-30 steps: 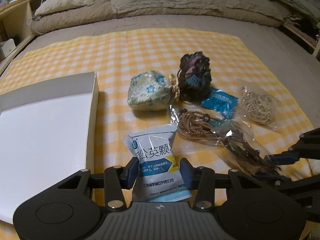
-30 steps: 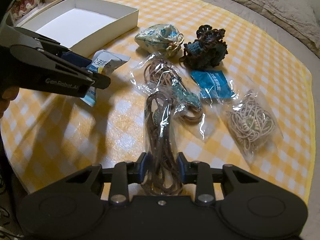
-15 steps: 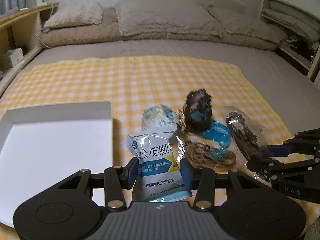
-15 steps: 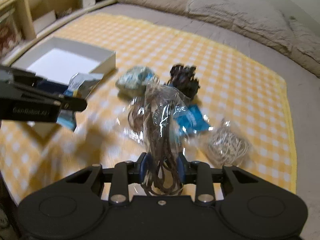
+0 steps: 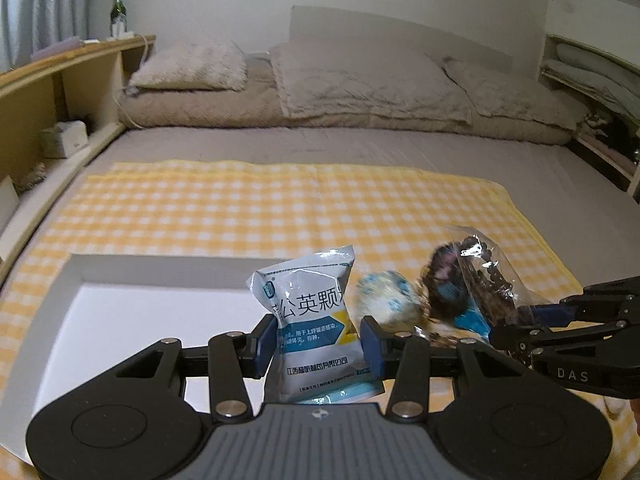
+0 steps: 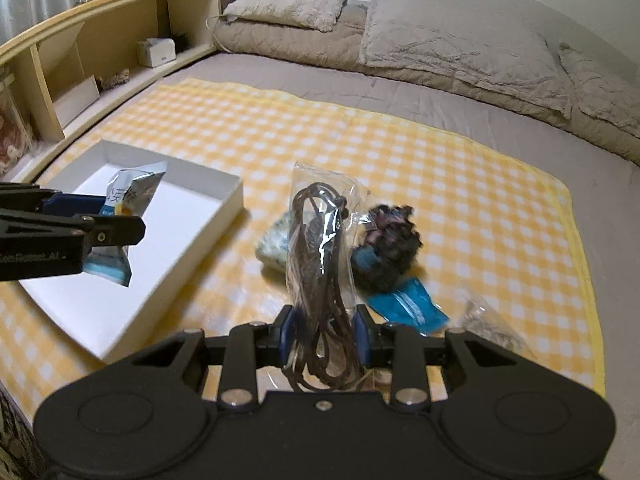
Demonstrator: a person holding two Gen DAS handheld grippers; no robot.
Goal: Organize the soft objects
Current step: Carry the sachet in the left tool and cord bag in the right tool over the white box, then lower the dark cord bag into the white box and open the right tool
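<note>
Left gripper (image 5: 319, 346) tilts down toward the bed, raised off the cloth (image 5: 280, 208), blue pads clamped on both sides of a sachet (image 5: 314, 320). The sachet is a glossy white-and-blue foil pack, puffy, printed text, crimped top edge, standing upright in the grip. From the right wrist view the sachet (image 6: 120, 216) hangs over the near part of the box (image 6: 192, 216), not touching it.

Right gripper (image 6: 324, 334) also points downward, lifted, its pads pinched on a cord bag (image 6: 320, 264). That is a clear crinkly plastic bag holding coiled dark brown cord, limp loops drooping below the pads, the bag's top rising upright above them. In the left wrist view the same cord bag (image 5: 486, 284) sits off the cloth at right, shiny with glare.

Box is shallow, rectangular, white inside, thin card walls, lying on the yellow-and-white checked cloth, which is flat and woven-looking.

On the cloth: a rounded pale floral pouch (image 6: 276, 244), a dark frizzy bundle (image 6: 390, 246) just beside it, a flat blue packet (image 6: 408, 306) near that, and a clear bag of pale loops (image 6: 486, 326), probably thin bands but blurred. All four are motion-smeared.

Behind: grey quilted pillows (image 6: 452, 44), a wooden shelf (image 6: 80, 40) alongside the bed.
</note>
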